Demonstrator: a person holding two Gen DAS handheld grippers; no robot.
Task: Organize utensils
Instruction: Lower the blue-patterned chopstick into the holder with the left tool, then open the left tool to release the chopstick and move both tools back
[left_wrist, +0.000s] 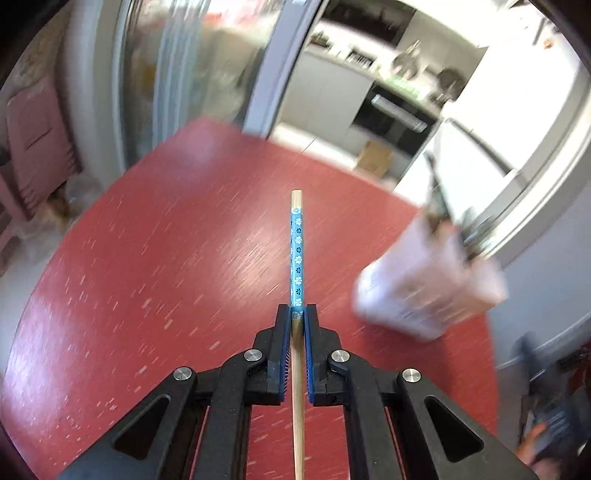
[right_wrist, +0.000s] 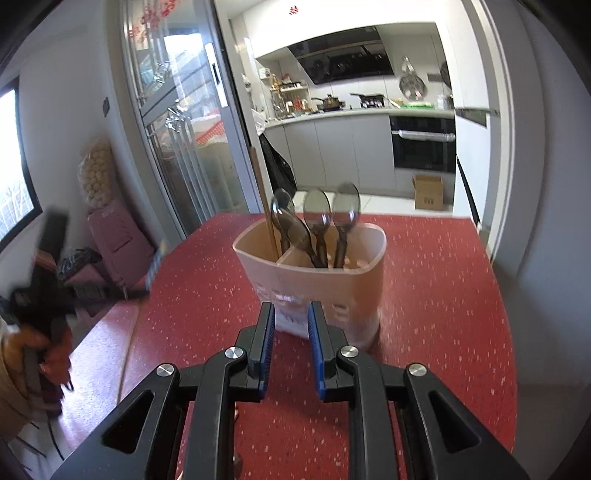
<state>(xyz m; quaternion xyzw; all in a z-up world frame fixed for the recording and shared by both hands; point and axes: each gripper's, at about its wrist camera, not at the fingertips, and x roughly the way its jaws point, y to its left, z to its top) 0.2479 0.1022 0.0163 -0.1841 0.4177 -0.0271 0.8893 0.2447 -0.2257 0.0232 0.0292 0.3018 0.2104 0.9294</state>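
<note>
Plainly, a chopstick (left_wrist: 297, 254) with a blue flowered band is clamped between the pads of the left gripper (left_wrist: 297, 314), its wooden tip held out over the red table (left_wrist: 166, 240). A pale utensil holder (right_wrist: 314, 273) is stood on that table — three dark spoons (right_wrist: 317, 225) and a stick are kept in its compartments. The right gripper (right_wrist: 291, 321) is seen just before the holder, its pads parted with nothing between them.
</note>
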